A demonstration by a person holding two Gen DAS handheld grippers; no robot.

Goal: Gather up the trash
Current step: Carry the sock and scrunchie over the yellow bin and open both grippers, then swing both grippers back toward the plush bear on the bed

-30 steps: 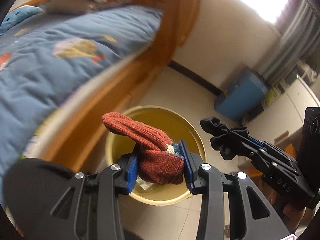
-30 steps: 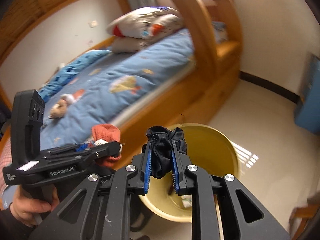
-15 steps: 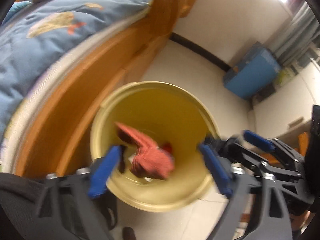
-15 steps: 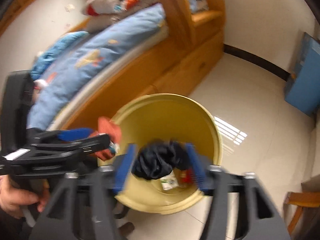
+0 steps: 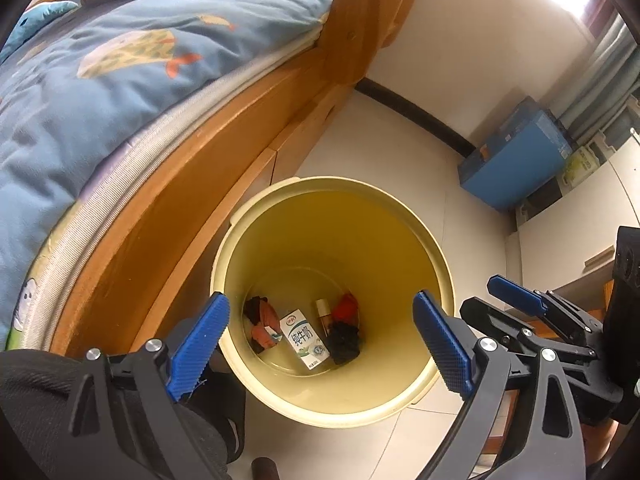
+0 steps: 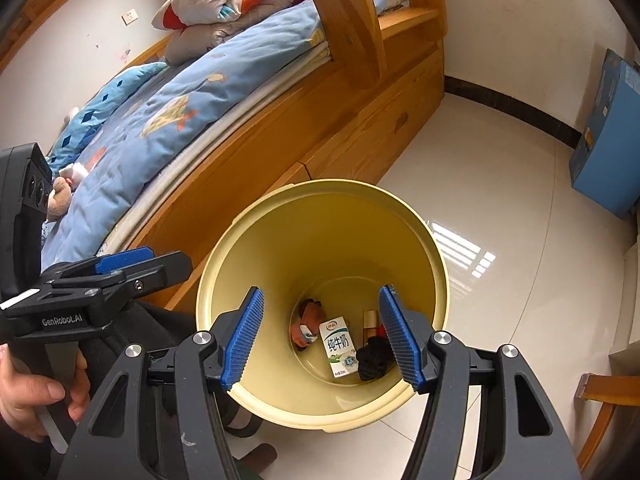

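Note:
A yellow bin (image 5: 400, 408) (image 6: 280, 236) stands on the floor beside the bed. At its bottom lie a rust-red sock (image 5: 262, 326) (image 6: 310, 316), a white milk carton (image 5: 304, 338) (image 6: 338, 346), a black sock (image 5: 346, 340) (image 6: 374, 356), a small brown bottle (image 5: 323, 314) and a red item (image 5: 346, 308). My left gripper (image 5: 320, 346) hovers open and empty over the bin's near rim. My right gripper (image 6: 322, 338) is also open and empty above the bin, and it shows at the right of the left wrist view (image 5: 520, 300).
A wooden bed frame (image 5: 192, 200) (image 6: 320, 120) with a blue quilt (image 5: 100, 80) runs along the left of the bin. A blue box (image 5: 516, 156) (image 6: 608, 140) stands by the far wall. A wooden chair (image 6: 600, 400) is at the right. The floor is white tile.
Both grippers opened over the bin. The rust-red sock dropped from the left one and the black sock from the right one, and both now lie at the bin's bottom.

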